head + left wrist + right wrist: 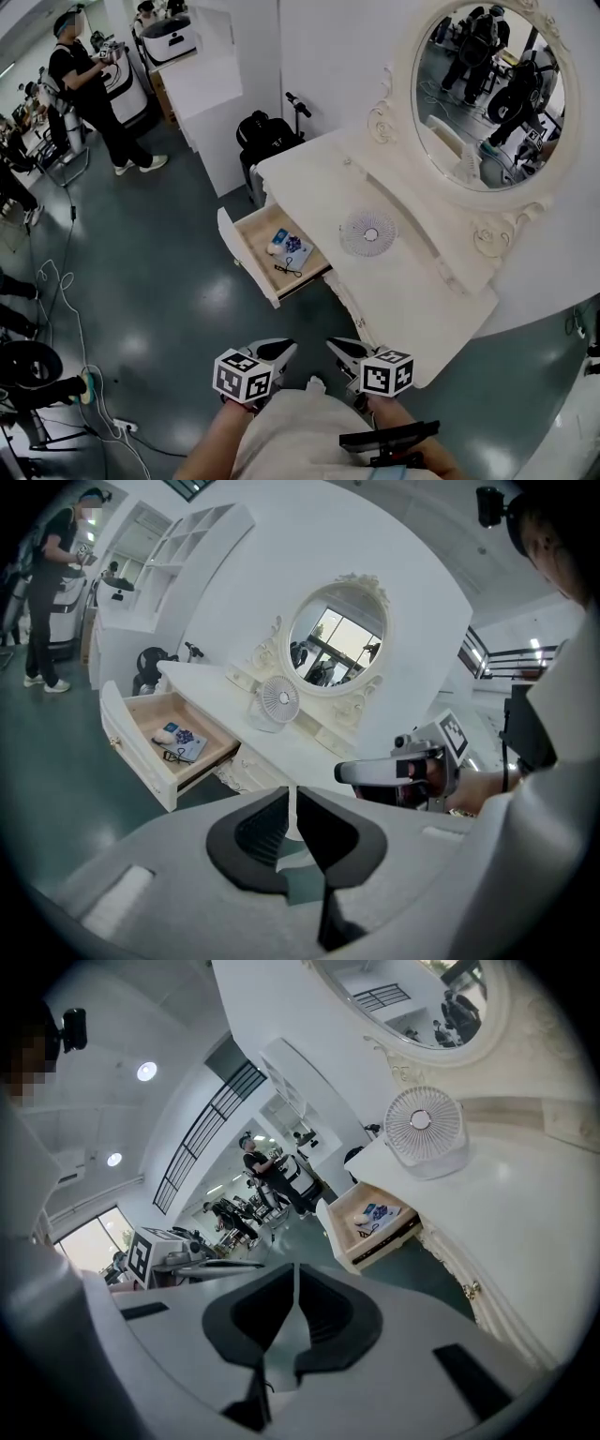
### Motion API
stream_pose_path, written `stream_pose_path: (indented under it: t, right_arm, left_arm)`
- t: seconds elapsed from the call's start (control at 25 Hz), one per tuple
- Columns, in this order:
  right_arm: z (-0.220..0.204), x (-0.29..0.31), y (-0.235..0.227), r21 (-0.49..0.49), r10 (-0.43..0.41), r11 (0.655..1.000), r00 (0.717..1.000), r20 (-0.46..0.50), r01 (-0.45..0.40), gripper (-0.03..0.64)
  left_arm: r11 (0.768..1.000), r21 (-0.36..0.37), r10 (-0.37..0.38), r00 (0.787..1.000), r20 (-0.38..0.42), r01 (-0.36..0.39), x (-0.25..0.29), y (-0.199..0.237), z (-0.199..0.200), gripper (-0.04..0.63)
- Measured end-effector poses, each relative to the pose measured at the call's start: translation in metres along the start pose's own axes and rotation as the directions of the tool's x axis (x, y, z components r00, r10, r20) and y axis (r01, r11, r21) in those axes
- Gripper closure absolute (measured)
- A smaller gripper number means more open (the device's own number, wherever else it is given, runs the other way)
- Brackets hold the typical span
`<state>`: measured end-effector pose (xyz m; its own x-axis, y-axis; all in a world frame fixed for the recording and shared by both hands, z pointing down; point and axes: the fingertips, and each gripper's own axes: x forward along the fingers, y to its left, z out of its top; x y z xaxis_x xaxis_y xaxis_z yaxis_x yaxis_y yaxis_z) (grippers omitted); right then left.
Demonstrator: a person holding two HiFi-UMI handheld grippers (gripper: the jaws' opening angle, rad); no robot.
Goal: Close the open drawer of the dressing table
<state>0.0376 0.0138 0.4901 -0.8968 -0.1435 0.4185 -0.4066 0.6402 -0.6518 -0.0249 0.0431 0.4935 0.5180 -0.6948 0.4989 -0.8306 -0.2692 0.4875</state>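
Observation:
The white dressing table (412, 309) stands at the right with an oval mirror (487, 94) and a small white fan (368, 232) on top. Its open drawer (246, 246) sticks out to the left over the floor and holds a few small items. Both grippers hang near the bottom edge, short of the table's near end and apart from the drawer. My left gripper (281, 352) is shut and holds nothing. My right gripper (337, 349) is shut and holds nothing too. The drawer (159, 761) lies ahead and left of my left gripper (292, 799), and ahead of my right gripper (296, 1283) it is the drawer (352, 1241) again.
A black bag (267, 131) sits at the table's far end beside a white cabinet (202, 84). A person in black (89, 84) stands at the far left. Cables (66, 281) trail over the dark green floor, and a tyre (28, 361) lies at the lower left.

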Motion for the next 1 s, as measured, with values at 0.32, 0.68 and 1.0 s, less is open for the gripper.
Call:
stream_pose_path:
  t: [0.32,0.68,1.0]
  right_arm:
    - [-0.003,0.005,-0.005,0.032,-0.007,0.999,0.999,0.04,0.006,0.598]
    - [0.01,0.016,-0.007,0.034,-0.01,0.999,0.997,0.072,0.008,0.598]
    - [0.012,0.027,-0.011,0.041,-0.004,0.999,0.997,0.074,0.001,0.598]
  left_arm:
    - [1.0,-0.014,-0.009,1.0,-0.007,0.009,0.002,0.025,-0.001,0.581]
    - [1.0,-0.006,-0.008,1.0,-0.019,0.008,0.004,0.05,0.008,0.581]
    - [0.996,0.031,0.081,0.996,-0.022,-0.08,0.001,0.097,0.015,0.58]
